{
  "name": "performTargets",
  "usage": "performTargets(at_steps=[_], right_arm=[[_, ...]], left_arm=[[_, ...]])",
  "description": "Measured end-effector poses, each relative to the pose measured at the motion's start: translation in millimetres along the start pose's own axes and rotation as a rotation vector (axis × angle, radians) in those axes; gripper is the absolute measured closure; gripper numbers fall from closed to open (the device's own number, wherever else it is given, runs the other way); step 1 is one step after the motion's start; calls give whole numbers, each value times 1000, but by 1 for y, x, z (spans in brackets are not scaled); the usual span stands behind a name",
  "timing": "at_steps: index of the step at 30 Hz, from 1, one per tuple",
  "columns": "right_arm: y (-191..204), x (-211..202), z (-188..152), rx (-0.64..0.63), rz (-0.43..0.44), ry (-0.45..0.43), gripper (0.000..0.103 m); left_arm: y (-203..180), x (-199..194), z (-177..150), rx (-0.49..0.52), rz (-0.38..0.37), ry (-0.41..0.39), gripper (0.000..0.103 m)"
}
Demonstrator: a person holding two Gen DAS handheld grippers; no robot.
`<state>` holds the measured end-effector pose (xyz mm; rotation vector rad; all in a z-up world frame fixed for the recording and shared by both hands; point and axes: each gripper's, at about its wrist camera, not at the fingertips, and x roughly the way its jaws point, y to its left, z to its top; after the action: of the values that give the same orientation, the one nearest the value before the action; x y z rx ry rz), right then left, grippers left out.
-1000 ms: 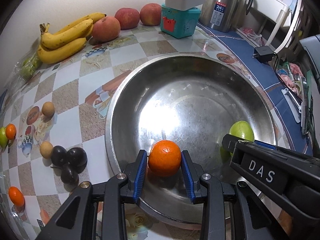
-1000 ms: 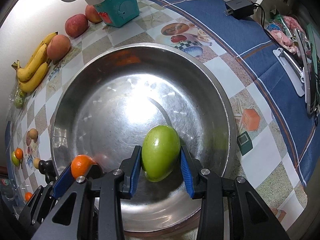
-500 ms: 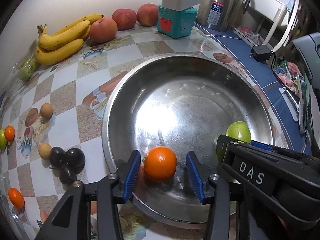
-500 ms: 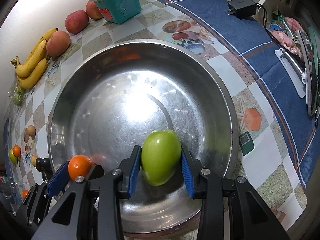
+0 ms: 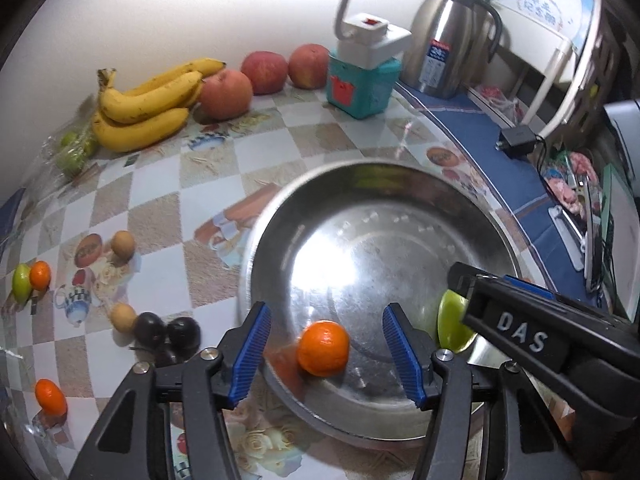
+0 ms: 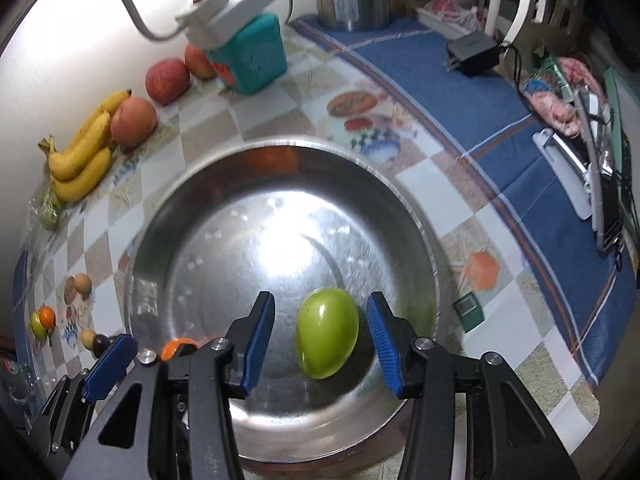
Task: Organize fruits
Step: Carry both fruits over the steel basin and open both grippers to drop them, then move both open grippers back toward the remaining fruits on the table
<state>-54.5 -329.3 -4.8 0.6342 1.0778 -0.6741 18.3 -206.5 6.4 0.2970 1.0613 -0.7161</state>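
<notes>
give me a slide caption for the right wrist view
Right gripper, jaws just opened, leaves a green fruit lying free in the steel bowl.

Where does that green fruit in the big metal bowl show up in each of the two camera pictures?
Left wrist view: the green fruit sits at the bowl's right side, half hidden behind the right gripper's black arm.
Right wrist view: the green fruit lies low in the middle, between the right gripper fingers, untouched.
Shared landmark: the teal box near the wall, beyond the steel bowl.
</notes>
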Motion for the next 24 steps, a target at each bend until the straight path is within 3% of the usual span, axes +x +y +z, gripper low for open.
performTargets(at_steps=[10,12,15,17,19,22,24], right_arm=[[2,-11,3,0,16,-27,54],[4,-11,2,-8,17,-25,54],[7,-10,1,-29,20,-16,54],[11,-9,0,-53,22,-14,47],[16,-7,-2,-87,11,-12,32],[22,-5,-4,-119,2,-11,31],[24,-4,-6,-136,-5,-16,26]], left_arm=[[29,-10,4,-117,0,13,40],[35,-11,4,-144,9,15,36],[48,-12,2,-213,59,28,19],[56,-11,0,-244,81,36,15],[62,-10,-2,-262,106,44,12],[67,-7,-5,-278,159,68,0],[71,-5,-9,-290,195,89,0]])
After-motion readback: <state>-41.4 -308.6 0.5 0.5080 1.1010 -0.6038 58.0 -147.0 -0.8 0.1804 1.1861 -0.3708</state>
